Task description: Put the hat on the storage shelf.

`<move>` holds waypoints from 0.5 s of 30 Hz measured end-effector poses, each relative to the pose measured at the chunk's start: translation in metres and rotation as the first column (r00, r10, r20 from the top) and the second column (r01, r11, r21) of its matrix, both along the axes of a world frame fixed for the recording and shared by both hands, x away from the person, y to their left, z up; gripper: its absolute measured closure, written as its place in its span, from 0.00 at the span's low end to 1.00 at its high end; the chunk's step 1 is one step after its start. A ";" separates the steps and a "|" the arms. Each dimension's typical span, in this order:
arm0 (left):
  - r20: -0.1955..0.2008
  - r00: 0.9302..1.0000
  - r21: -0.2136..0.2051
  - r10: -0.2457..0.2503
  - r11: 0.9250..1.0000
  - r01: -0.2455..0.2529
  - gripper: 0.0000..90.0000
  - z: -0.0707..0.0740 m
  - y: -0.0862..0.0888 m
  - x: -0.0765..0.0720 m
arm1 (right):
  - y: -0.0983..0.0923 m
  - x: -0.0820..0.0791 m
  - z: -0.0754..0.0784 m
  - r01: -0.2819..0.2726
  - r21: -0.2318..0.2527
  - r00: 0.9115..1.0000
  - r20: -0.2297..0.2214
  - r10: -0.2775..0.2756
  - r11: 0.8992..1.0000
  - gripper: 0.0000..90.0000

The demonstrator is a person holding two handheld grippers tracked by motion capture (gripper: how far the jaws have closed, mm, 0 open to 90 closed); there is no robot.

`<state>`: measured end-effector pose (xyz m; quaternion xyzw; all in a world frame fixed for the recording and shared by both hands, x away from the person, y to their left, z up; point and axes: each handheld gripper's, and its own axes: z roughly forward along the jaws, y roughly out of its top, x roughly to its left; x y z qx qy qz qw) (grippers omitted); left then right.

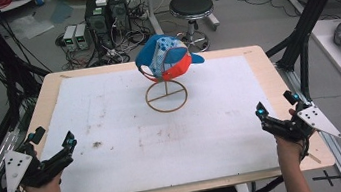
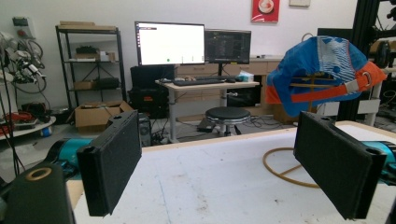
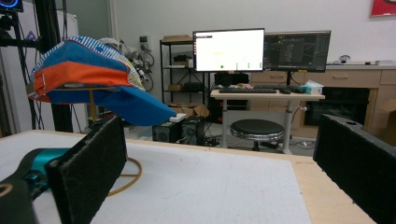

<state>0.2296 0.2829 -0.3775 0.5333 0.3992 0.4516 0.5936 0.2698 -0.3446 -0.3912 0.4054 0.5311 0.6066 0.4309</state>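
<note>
A blue, orange and white cap (image 1: 165, 56) hangs on a thin wooden stand with a ring base (image 1: 167, 96), at the far middle of the white mat (image 1: 130, 147). My left gripper (image 1: 55, 136) rests at the mat's near left edge, open, with nothing between its jaws. My right gripper (image 1: 274, 104) sits at the near right edge, also open and holding nothing. In the left gripper view (image 2: 224, 163) the cap (image 2: 317, 70) shows at upper right, above the ring (image 2: 280, 165). The right gripper view (image 3: 224, 168) has the cap (image 3: 88, 74) at upper left.
The mat covers a wooden table (image 1: 278, 86) with a bare rim. Black frame posts (image 1: 303, 52) stand at both sides. Behind the table are a black stool (image 1: 191, 7), computer boxes (image 1: 106, 14) and cables on the floor. A desk with monitors (image 2: 170, 44) stands farther back.
</note>
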 end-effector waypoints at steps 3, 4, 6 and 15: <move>-0.001 1.000 -0.001 0.005 1.000 -0.005 0.17 0.000 0.001 -0.001 | 0.001 0.000 -0.001 0.001 -0.013 1.000 0.000 -0.001 1.000 0.03; -0.002 1.000 -0.002 0.006 1.000 -0.006 0.17 -0.001 0.002 -0.001 | 0.002 0.000 0.000 -0.003 -0.013 1.000 0.002 0.003 1.000 0.03; -0.002 1.000 -0.003 0.009 1.000 -0.009 0.17 -0.001 0.003 -0.001 | 0.003 -0.001 0.000 -0.006 -0.019 1.000 0.002 0.006 1.000 0.03; -0.005 1.000 0.001 0.013 1.000 -0.013 0.17 -0.002 0.004 -0.001 | 0.003 -0.001 0.000 0.000 -0.021 1.000 0.000 0.000 1.000 0.03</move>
